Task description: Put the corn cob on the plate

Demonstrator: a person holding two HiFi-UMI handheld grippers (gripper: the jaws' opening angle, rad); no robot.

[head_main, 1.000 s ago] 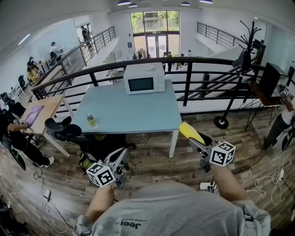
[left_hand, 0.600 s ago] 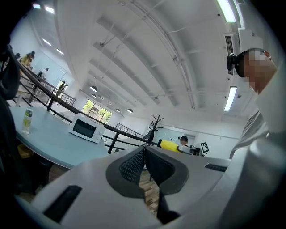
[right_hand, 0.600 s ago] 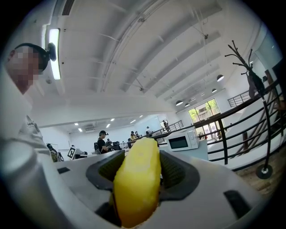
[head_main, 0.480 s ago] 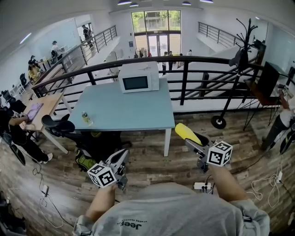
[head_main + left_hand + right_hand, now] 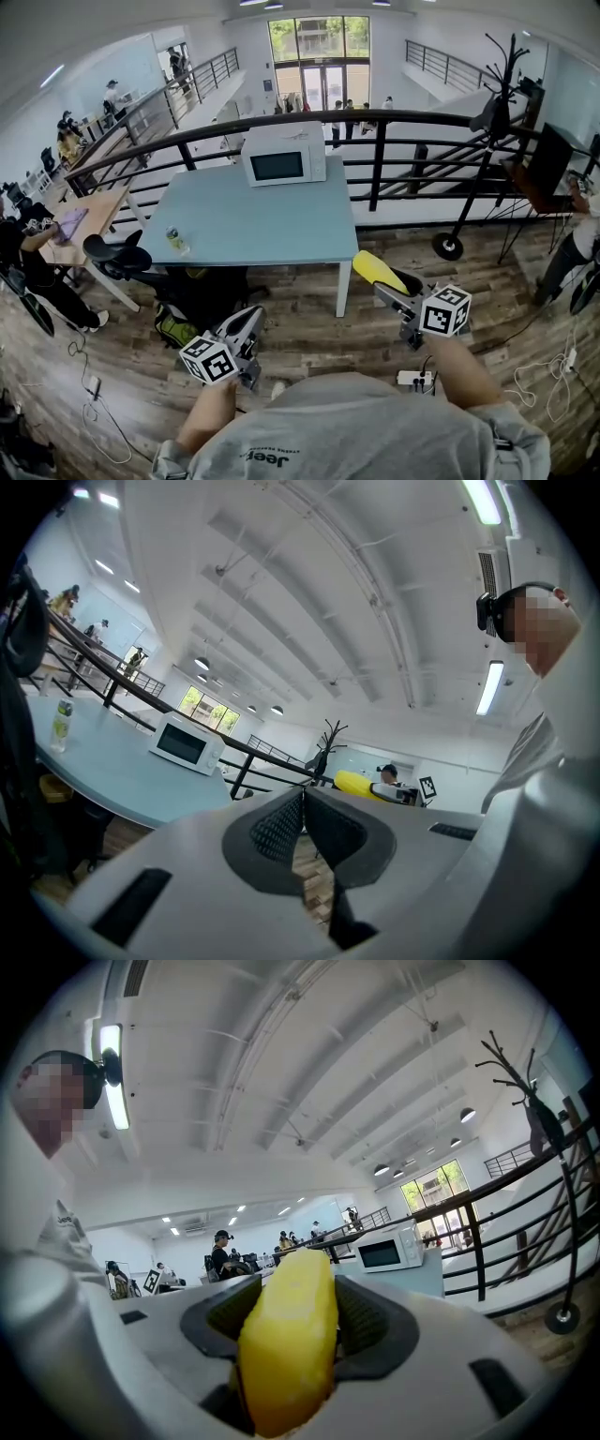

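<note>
A yellow corn cob (image 5: 375, 269) sticks out forward from my right gripper (image 5: 382, 283), whose jaws are shut on it. In the right gripper view the cob (image 5: 286, 1344) fills the gap between both dark pads (image 5: 370, 1321). My left gripper (image 5: 249, 323) hangs low on the left, level, with its jaws shut on nothing; its tips (image 5: 302, 794) meet. From the left gripper view the cob (image 5: 361, 783) shows across on the right. Both grippers are over the wooden floor, short of the table. No plate is in view.
A light blue table (image 5: 253, 225) stands ahead with a white microwave (image 5: 284, 161) at its far edge and a small bottle (image 5: 173, 239) near its left side. A black railing (image 5: 375, 122) runs behind it. A black chair (image 5: 117, 255) sits left; a coat stand (image 5: 492, 112) stands right.
The right gripper with the cob has drifted a little left in the head view. The left gripper has shifted slightly. The table and microwave sit a bit further left in the picture.
</note>
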